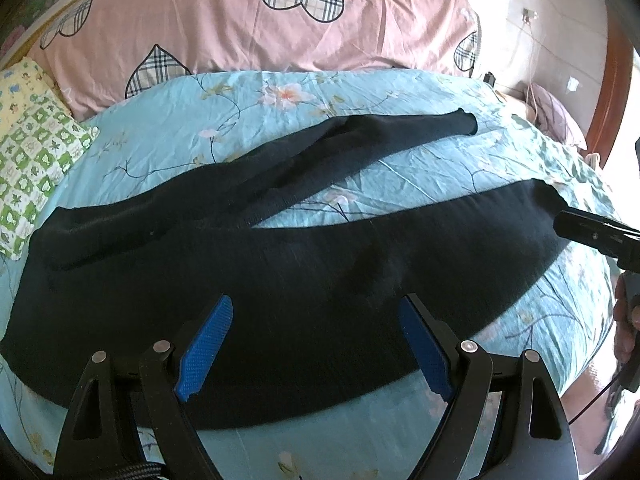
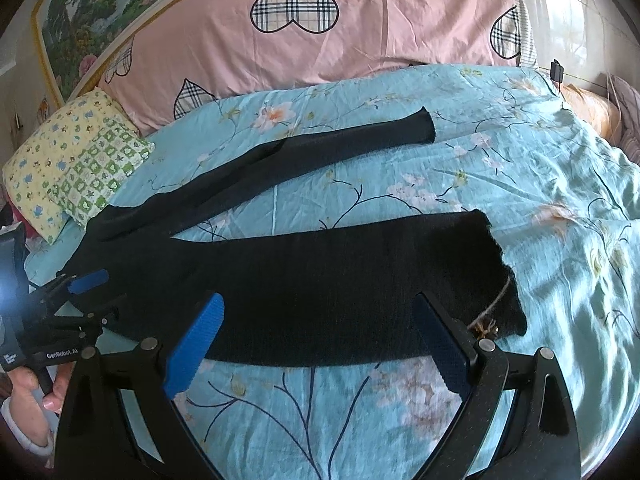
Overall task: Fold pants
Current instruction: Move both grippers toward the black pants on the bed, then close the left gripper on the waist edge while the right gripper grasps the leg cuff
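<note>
the right wrist view alone shows the framed landscape painting (image 2: 92, 4) behind the bed and the person's left hand (image 2: 28, 394) gripping the handle of the left claw (image 2: 86, 296); the left wrist view alone shows a dark red wooden frame (image 1: 614, 92) at the far right and the right claw (image 1: 560, 222) reaching in from that edge. both views show the black knit pants (image 1: 280, 280) spread flat on the light blue floral bedsheet (image 2: 500, 168), with a pink pillow with plaid hearts (image 2: 320, 40) behind and a small yellow and green patchwork pillow (image 2: 76, 160) at the left. the legs point right, one angled toward the pink pillow. the left claw hangs released over the waist end, blue pads (image 1: 206, 354) wide apart above the fabric. the right claw is likewise released over the near leg's cuff (image 2: 496, 276), empty.
</note>
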A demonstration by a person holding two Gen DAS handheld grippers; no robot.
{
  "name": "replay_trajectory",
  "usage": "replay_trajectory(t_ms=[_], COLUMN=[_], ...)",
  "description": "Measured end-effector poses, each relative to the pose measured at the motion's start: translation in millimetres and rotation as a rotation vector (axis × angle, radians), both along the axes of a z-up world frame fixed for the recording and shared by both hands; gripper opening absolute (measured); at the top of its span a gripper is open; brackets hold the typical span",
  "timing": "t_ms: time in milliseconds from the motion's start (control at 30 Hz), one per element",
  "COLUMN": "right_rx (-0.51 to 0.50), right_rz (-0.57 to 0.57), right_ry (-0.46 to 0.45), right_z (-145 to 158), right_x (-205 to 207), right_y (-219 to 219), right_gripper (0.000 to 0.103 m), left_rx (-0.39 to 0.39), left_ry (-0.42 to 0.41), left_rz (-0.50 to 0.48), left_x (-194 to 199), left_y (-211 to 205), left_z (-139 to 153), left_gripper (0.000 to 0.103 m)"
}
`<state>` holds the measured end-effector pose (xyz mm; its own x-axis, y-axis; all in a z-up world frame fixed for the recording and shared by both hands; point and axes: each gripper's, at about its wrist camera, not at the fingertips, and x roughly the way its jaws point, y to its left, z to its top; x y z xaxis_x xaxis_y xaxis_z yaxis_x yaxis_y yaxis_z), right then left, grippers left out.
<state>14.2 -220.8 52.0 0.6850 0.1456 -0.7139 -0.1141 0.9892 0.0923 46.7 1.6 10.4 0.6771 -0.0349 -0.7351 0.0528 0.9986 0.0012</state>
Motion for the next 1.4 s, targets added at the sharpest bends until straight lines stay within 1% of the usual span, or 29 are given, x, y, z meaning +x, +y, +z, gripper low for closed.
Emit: replay_trajectory(t_ms=[67,200,367,467,700,967,1067,1167,1267,1333,1400], right_rx=[0.002,0.016,-0.006,0.001,0.012,0.063,0.086,0.115,0.106,0.123,0.132], right_rz=[0.0,0.001,0.001,-0.006,-0.006,-0.027,-0.037,-0.031,-0.036,-0.041,-0.053], right_ry=[0.004,0.039,0.027,0.034,0.02,0.033,0.04,0.046,0.051,0.058,0.069], right_z=[1,1,4,6,16,24,27,28,26,25,23], right_x=[4,12,25,35,59,98,116,133,155,167,181], right_y=[-1,-3,-7,-10,-20,-44,-52,-58,-64,-70,-75], right_gripper=[0.096,0.096,0.095,0.095,0.095,0.095,0.095,0.093,0.09,0.087,0.087], left_rx=[-0.001,0.009,0.015,0.022,0.051,0.086,0.119,0.134,0.129,0.096,0.072], left_ry=[0.002,0.002,0.009,0.007,-0.004,0.002,-0.002,0.003,0.017,0.044,0.06], left_rz=[-0.003,-0.007,-0.013,-0.02,-0.033,-0.056,-0.066,-0.084,-0.098,-0.112,-0.121], left_x=[5,15,27,34,58,101,117,138,157,172,183], left_y=[0,0,1,1,2,6,2,0,-2,0,1], left_z=[1,2,4,7,17,27,28,26,23,21,20], left_gripper=[0.086,0.086,0.086,0.086,0.086,0.086,0.086,0.086,0.086,0.086,0.086])
